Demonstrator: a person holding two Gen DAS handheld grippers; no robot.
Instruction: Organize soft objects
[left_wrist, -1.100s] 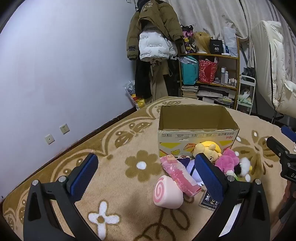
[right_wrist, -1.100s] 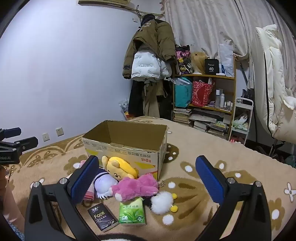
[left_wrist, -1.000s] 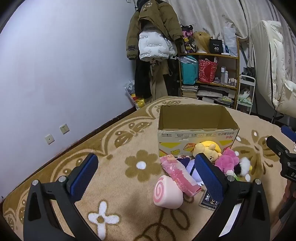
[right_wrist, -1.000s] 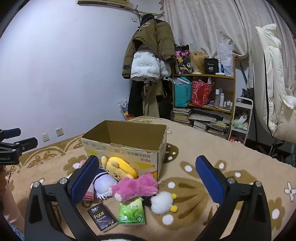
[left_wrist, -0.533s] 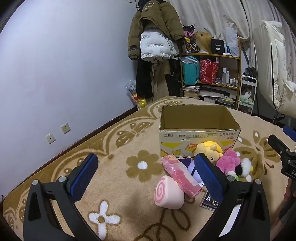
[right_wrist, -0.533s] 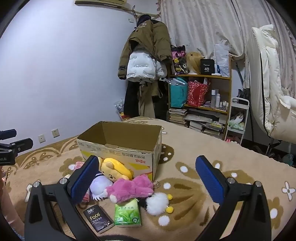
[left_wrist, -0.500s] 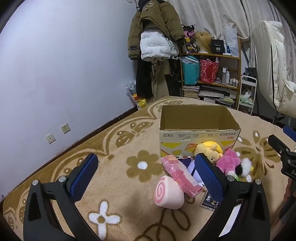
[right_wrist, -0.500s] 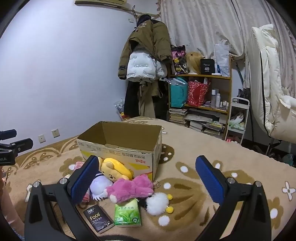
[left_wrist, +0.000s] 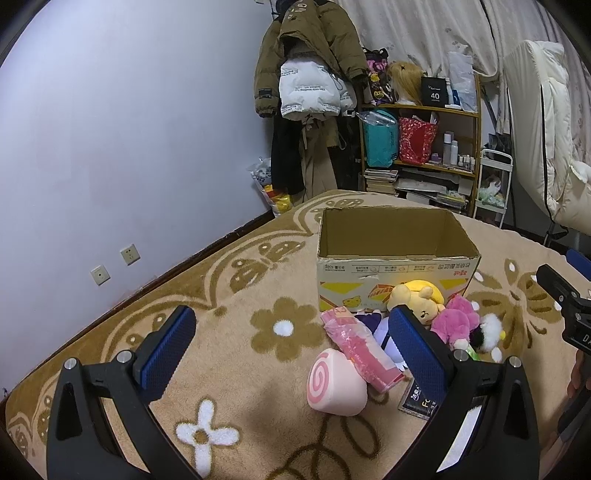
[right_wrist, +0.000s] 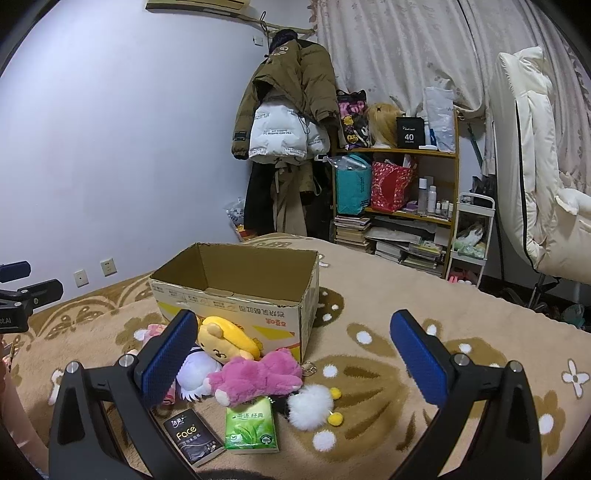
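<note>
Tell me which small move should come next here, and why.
Probably lower the left gripper onto the pink swirl cushion. Both grippers are open and hold nothing, the cardboard box looks empty, and every soft toy lies on the rug in front of it. The cushion sits apart from the pile and nearest the left gripper, so it seems the easiest first pick.

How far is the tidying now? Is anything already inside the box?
Nothing looks done: the box shows only bare cardboard inside. Nothing is in hand; the left gripper and right gripper are both open. Left on the rug: yellow plush, pink plush, pompom, swirl cushion and tissue packs.
</note>
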